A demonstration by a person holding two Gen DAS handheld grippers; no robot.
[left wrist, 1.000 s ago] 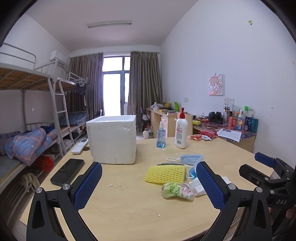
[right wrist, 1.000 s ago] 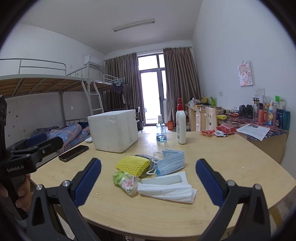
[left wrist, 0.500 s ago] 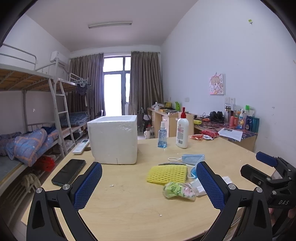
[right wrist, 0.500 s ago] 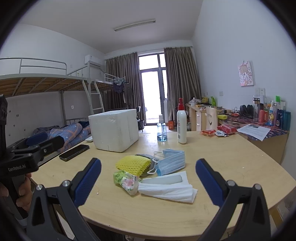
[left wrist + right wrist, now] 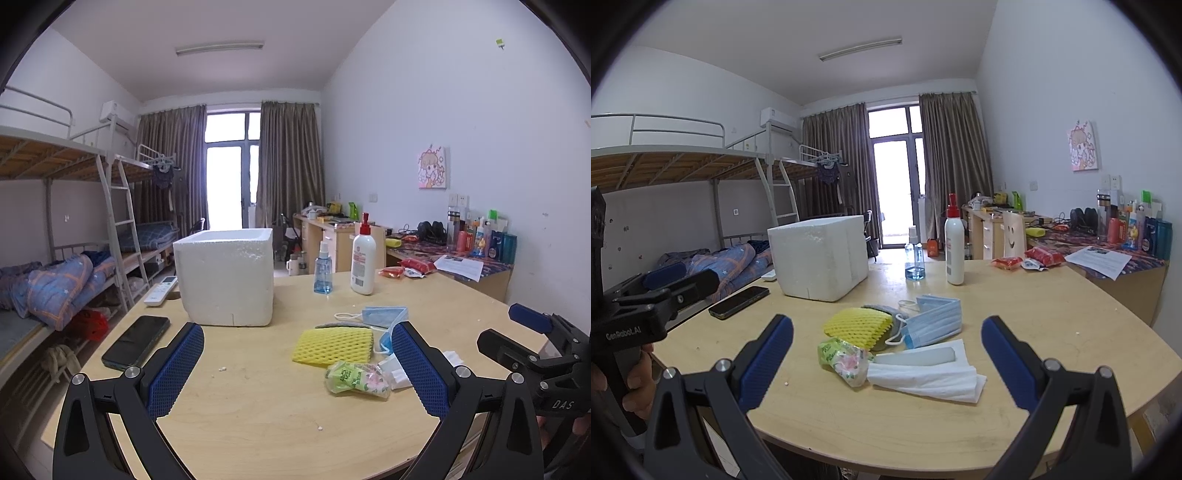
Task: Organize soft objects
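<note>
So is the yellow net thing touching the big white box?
Apart. In the left wrist view, bare table shows between the yellow foam net and the white foam box; the right wrist view shows the same gap.

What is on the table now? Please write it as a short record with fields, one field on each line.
container: white foam box, top open
soft pile: yellow foam net, blue face mask, green tissue pack, folded white tissues
bottles: blue spray bottle, white pump bottle
other: black phone beside the box
left gripper: open, holding nothing
right gripper: open, holding nothing
</note>
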